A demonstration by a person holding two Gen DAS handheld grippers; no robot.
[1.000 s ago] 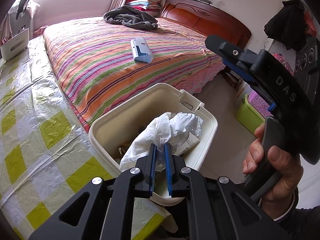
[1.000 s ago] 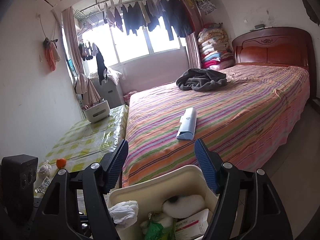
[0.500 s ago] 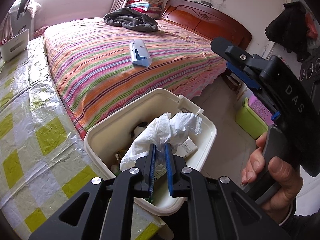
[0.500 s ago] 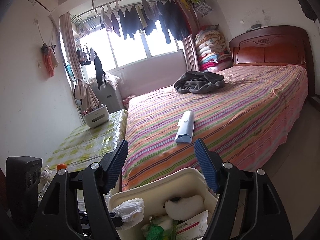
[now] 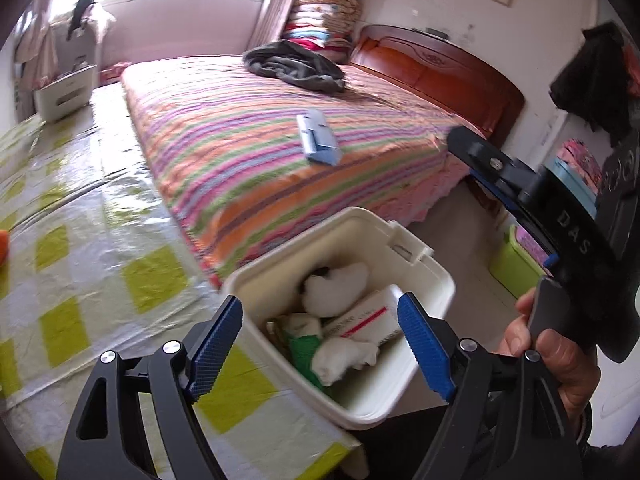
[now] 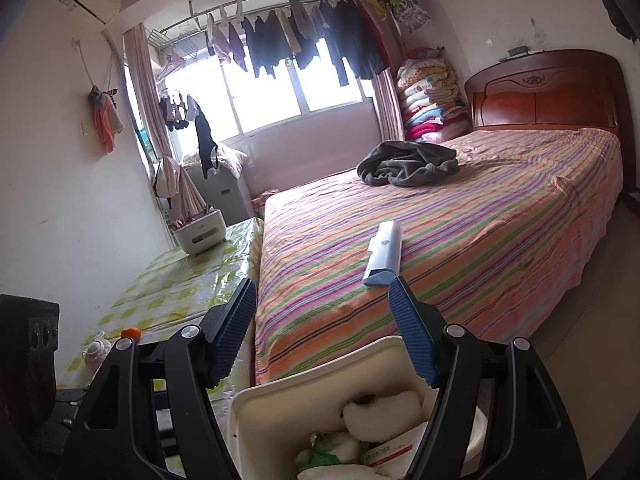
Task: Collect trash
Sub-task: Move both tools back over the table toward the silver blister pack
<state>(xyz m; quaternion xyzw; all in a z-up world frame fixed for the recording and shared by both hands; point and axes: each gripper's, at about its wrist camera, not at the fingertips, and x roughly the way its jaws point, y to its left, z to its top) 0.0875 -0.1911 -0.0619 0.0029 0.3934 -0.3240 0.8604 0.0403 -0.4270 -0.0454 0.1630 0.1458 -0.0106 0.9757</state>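
Note:
A cream trash bin [image 5: 424, 264] stands at the table's corner beside the bed and holds crumpled white tissue [image 5: 344, 356], a white wad [image 5: 336, 288], a small red-striped carton [image 5: 368, 320] and green plastic [image 5: 304, 354]. My left gripper [image 5: 320, 344] is open and empty, just above the bin's near rim. My right gripper [image 6: 322, 328] is open and empty above the same bin [image 6: 304, 396]; it also shows at the right of the left wrist view [image 5: 520, 196], held by a hand.
A table with a yellow-checked plastic cloth [image 5: 80, 240] lies left of the bin. A striped bed [image 5: 260, 140] carries a blue-and-white box [image 5: 318, 140] and a grey garment [image 5: 296, 64]. A green tub [image 5: 516, 260] sits on the floor. A black speaker [image 6: 28, 344] stands at left.
My left gripper has opened and let go of the white tissue, which now lies in the bin. The left view has tilted up and shifted left. The right gripper stays open.

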